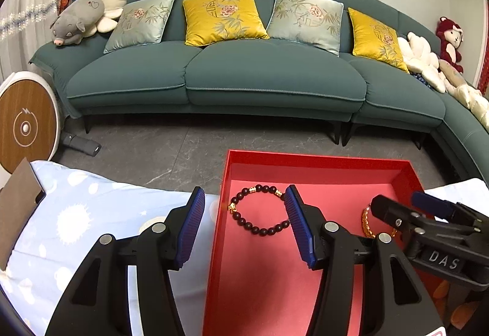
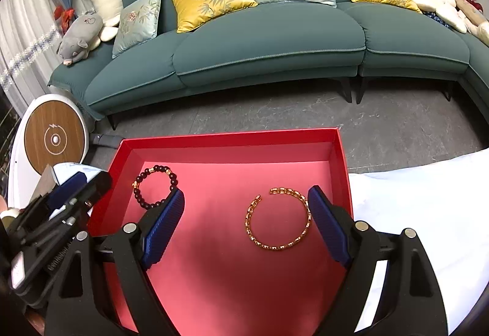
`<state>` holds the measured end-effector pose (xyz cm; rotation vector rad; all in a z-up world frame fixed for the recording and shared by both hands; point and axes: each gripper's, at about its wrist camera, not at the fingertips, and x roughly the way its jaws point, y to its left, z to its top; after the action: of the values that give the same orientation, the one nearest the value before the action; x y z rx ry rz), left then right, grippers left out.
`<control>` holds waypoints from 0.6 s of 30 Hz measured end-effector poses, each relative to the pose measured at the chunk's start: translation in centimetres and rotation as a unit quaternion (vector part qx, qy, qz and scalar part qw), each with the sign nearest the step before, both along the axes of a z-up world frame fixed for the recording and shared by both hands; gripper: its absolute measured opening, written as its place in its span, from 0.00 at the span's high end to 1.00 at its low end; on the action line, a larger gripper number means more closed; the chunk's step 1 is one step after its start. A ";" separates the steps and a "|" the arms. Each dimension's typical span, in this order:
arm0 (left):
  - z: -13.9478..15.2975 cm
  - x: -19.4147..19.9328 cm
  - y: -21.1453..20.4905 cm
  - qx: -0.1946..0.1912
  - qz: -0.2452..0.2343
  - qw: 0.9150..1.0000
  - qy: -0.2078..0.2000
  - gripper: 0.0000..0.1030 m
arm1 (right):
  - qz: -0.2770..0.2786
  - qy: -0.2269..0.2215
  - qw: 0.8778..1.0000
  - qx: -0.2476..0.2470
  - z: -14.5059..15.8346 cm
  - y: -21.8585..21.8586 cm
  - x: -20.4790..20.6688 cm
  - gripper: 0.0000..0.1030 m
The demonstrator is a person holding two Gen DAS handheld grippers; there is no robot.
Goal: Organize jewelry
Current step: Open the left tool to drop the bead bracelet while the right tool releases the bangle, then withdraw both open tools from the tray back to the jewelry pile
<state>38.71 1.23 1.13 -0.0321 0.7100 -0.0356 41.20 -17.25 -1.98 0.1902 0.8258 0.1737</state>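
A: So, both sets of fingers are spread with nothing between the pads?

B: Yes. The left gripper (image 1: 244, 223) frames the bead bracelet (image 1: 258, 210), mid-frame; the right gripper (image 2: 246, 219) frames the gold chain (image 2: 278, 218), lower centre. Both lie flat in the red tray (image 2: 232, 137), each nearest its own hand.

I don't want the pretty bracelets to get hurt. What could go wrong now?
The left gripper hangs open right over the dark bead bracelet; dipping lower could knock or snag it. The right gripper hangs open around the gold chain bracelet, whose ends lie apart, so a finger might drag it across the red box.
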 end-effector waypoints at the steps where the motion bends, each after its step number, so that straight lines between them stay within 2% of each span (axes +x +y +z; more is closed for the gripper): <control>1: -0.1 0.1 0.0 0.003 -0.001 1.000 0.002 0.49 | 0.000 0.000 1.000 0.000 0.1 0.0 0.0 0.22; 18: -0.4 -0.7 -0.5 0.013 0.007 1.000 0.015 0.49 | 0.008 -0.006 1.000 -0.017 0.3 0.3 -0.1 0.22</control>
<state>37.98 0.75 0.72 -0.0133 0.7409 -0.0130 41.06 -16.99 -1.66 0.1510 0.8181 0.1748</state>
